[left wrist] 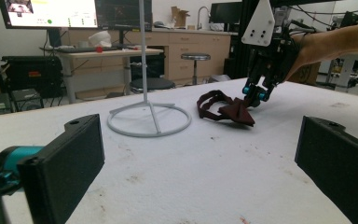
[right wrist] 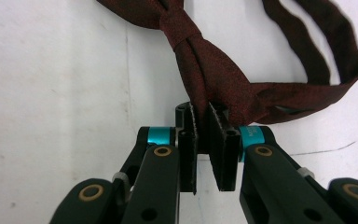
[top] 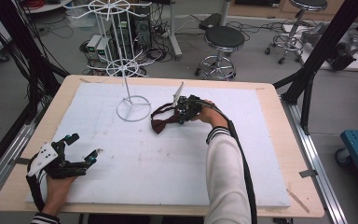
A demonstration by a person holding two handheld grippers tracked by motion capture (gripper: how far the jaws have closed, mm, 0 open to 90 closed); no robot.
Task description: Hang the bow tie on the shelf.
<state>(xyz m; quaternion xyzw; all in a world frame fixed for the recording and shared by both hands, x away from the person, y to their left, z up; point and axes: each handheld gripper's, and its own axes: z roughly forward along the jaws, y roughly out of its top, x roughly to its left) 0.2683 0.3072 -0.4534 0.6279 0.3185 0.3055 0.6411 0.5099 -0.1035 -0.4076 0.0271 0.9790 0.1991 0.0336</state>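
A dark red bow tie (top: 162,122) with its strap looped behind lies on the white foam board (top: 168,163), just right of a white wire stand's ring base (top: 134,109). My right gripper (top: 182,114) is shut on one wing of the bow tie (right wrist: 214,79), the cloth pinched between its black pads (right wrist: 223,140). From the left gripper view, the bow tie (left wrist: 228,109) rests on the board with the right gripper (left wrist: 255,94) pressed onto it. My left gripper (top: 85,148) sits near the board's front left corner, open and holding nothing, its jaws wide apart.
The white wire stand (top: 122,70) rises at the back middle of the board, its pole (left wrist: 143,51) upright. The wooden table edge (top: 284,140) frames the board. Stools (top: 223,44) and cables stand on the floor beyond.
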